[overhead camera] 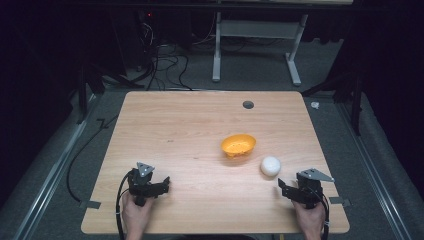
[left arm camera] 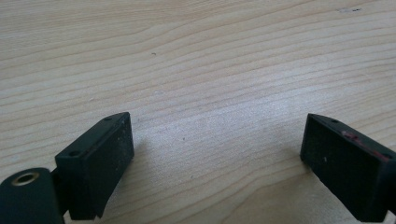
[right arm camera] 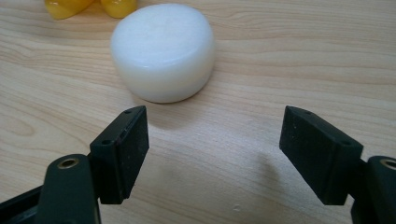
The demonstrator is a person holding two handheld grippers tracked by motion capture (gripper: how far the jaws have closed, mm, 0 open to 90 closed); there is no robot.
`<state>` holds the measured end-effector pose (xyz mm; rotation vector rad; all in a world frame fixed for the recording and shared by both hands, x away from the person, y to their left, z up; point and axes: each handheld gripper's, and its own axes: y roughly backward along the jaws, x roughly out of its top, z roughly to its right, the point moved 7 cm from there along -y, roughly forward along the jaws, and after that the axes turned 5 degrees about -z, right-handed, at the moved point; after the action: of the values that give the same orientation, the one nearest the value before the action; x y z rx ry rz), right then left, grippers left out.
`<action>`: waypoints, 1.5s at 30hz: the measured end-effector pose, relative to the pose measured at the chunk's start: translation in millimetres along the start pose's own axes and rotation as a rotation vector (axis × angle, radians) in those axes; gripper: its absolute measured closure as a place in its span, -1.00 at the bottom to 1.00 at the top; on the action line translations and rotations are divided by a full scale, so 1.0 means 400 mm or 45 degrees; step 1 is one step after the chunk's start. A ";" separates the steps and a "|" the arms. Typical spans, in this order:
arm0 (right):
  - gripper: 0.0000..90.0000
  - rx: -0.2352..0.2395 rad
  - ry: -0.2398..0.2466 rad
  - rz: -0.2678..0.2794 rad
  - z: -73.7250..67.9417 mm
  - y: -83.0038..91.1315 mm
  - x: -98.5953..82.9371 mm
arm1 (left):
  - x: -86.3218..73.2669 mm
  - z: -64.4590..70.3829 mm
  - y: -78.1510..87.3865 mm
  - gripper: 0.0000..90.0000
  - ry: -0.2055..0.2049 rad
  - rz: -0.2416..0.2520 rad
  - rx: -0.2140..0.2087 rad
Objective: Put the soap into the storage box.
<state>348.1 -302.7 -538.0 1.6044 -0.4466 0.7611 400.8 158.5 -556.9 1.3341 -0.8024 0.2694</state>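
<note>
Two claws are resting released on the worktop [overhead camera: 200, 115]: the right claw [right arm camera: 212, 140] is facing the white puck [right arm camera: 162, 51], lying just ahead beside the orange bowl [overhead camera: 238, 145]; the left claw [left arm camera: 215, 149] is holding nothing.

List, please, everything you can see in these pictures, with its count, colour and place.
white puck: one, white, round with a flat top, right half of the table, just ahead of the right gripper.
bowl: one, orange-yellow, near the table's middle, beyond and left of the white puck.
table: one, light wood grain, with a dark round hole near its far edge.
frame: one, white metal, on the grey floor beyond the table.
cables: several, black, on the floor at the far left.
left gripper: one, black, jaws apart over bare wood, near left of the table.
right gripper: one, black, jaws apart, aimed at the white puck, near right.
hands: two, at the near edge, one holding each gripper.
</note>
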 end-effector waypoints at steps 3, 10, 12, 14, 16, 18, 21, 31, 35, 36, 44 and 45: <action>-0.45 0.008 0.011 0.002 -0.011 0.003 0.001 | 0.000 0.000 0.000 -0.78 0.000 0.000 0.000; -0.47 0.024 0.024 0.014 -0.028 0.005 0.006 | 0.000 0.000 0.000 -0.78 0.000 0.000 0.000; -0.48 0.032 0.026 0.017 -0.031 0.005 0.008 | 0.000 0.000 0.000 -0.78 0.001 0.000 0.000; -0.50 0.038 0.035 0.019 -0.034 0.005 0.012 | 0.000 0.000 0.000 -0.78 0.000 0.000 0.000; -0.51 0.042 0.032 0.020 -0.038 0.005 0.015 | 0.000 0.000 0.000 -0.78 0.000 0.000 0.000; -0.53 0.047 0.039 0.016 -0.041 0.005 0.019 | 0.000 0.000 0.000 -0.78 0.000 0.000 0.000; -0.55 0.054 0.058 0.005 -0.050 0.002 0.025 | 0.000 0.000 0.000 -0.78 0.001 0.002 0.001; -0.59 0.073 0.088 -0.002 -0.069 -0.009 0.054 | 0.000 0.000 0.000 -0.78 0.000 0.000 0.000; -0.62 0.070 0.095 -0.012 -0.072 -0.014 0.065 | 0.000 0.000 0.000 -0.78 0.000 0.000 0.000; -0.63 0.069 0.097 -0.011 -0.072 -0.016 0.067 | 0.000 0.000 0.000 -0.78 0.000 0.000 0.000; -0.66 0.071 0.111 -0.028 -0.078 -0.038 0.085 | 0.000 0.000 0.000 -0.78 0.000 0.000 0.000; -0.66 0.072 0.115 -0.034 -0.080 -0.042 0.087 | 0.000 0.000 0.000 -0.78 0.000 0.000 0.000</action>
<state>376.9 -263.8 -524.3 1.6184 -0.3409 0.8290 400.9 158.5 -556.9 1.3342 -0.8026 0.2695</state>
